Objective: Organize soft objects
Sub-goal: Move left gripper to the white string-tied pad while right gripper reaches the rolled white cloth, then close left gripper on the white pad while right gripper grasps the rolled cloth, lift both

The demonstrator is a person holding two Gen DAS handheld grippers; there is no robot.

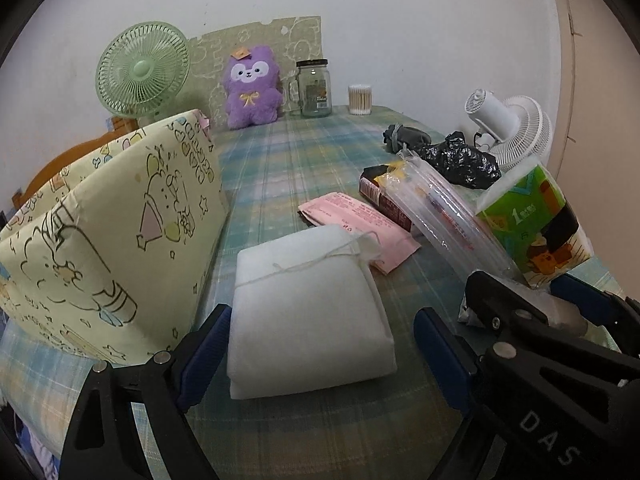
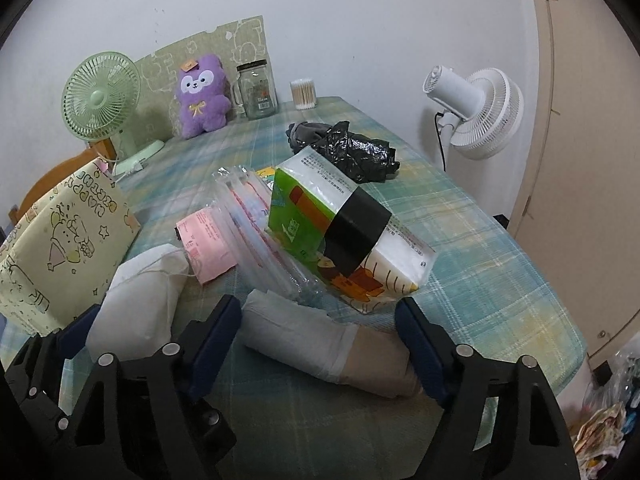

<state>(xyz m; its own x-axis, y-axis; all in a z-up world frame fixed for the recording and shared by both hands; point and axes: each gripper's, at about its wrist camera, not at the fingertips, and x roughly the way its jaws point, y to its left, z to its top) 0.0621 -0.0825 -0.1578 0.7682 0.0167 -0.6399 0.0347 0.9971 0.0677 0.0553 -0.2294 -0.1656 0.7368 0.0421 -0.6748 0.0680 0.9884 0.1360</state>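
The white cloth bundle (image 1: 308,316) tied with string lies on the plaid tablecloth (image 1: 280,168), right between the wide-open fingers of the left gripper (image 1: 320,354), which holds nothing. The right gripper (image 2: 320,340) is wide open too, with a rolled white and tan cloth (image 2: 332,344) between its fingers; it may be touching one. Just ahead lean a green tissue pack (image 2: 344,236) and clear plastic sleeve (image 2: 256,232).

Both fisheye views are taken low and close over the green plaid tablecloth (image 1: 280,152), faced toward the white back wall, and the purple plush bear (image 1: 251,86) (image 2: 202,96) is shared by both.
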